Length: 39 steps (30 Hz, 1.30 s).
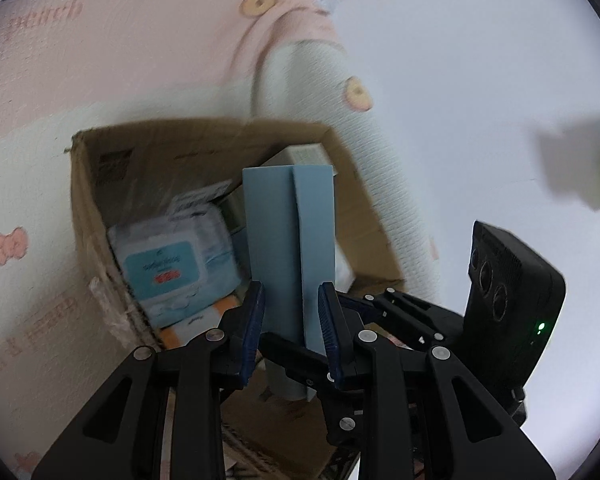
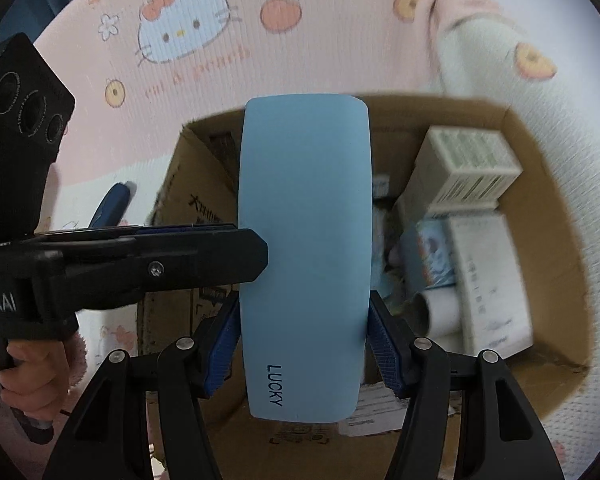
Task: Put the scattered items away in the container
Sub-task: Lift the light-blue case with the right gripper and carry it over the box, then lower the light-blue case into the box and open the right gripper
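A soft quilted mat (image 2: 204, 60) printed in pink and white, with a cartoon cat, bows and round orange motifs, carries everything. An open cardboard box (image 2: 540, 264) stands directly on it, filling the centre and right of the right wrist view and the centre left of the left wrist view (image 1: 96, 216).

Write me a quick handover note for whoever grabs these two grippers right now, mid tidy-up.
Both grippers are shut on the same blue LUCKY case: right gripper across its width, left gripper on its thin edge. The case hangs over the open cardboard box.
Done: wipes pack and small cartons already lie inside.
Left: lower the case in, then open both grippers.
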Available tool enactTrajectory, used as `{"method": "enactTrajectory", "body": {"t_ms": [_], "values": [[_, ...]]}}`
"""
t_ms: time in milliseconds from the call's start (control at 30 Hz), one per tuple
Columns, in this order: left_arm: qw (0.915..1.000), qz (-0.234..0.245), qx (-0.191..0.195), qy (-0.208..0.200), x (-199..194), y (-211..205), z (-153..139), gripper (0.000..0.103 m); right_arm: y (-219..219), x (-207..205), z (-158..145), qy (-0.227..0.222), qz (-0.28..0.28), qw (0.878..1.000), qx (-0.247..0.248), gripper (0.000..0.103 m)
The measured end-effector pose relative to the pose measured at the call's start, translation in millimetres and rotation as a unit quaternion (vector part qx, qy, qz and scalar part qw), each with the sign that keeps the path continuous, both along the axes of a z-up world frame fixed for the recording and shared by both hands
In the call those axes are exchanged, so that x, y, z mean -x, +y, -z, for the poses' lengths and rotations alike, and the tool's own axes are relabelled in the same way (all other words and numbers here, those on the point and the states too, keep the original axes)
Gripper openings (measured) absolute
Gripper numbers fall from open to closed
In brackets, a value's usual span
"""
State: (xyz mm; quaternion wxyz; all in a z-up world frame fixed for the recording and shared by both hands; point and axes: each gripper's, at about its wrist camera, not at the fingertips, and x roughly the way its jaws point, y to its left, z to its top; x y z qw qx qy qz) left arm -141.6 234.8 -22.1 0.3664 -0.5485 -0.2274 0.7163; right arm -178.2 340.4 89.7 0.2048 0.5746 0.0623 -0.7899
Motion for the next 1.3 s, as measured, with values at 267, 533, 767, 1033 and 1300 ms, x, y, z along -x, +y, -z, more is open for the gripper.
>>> {"method": "enactTrajectory", "body": {"t_ms": [267, 533, 767, 1033, 1300], "values": [[0.9923, 0.033, 0.119, -0.010, 11, 24, 1, 0.030, 6, 29, 21, -0.080, 0.011, 0.996, 0.023, 0.058], [0.9792, 0.068, 0.184, -0.052, 26, 45, 6, 0.030, 11, 58, 39, -0.142, 0.015, 0.989, 0.028, 0.058], [0.9720, 0.066, 0.203, -0.098, 36, 54, 18, 0.030, 25, 73, 49, -0.174, 0.022, 0.983, 0.055, 0.058], [0.9633, 0.050, 0.227, -0.135, 55, 63, 35, 0.030, 36, 82, 54, -0.195, 0.019, 0.979, 0.060, 0.058], [0.9567, 0.055, 0.257, -0.125, 51, 71, 36, 0.031, 52, 82, 61, -0.235, 0.009, 0.966, 0.103, 0.059]]}}
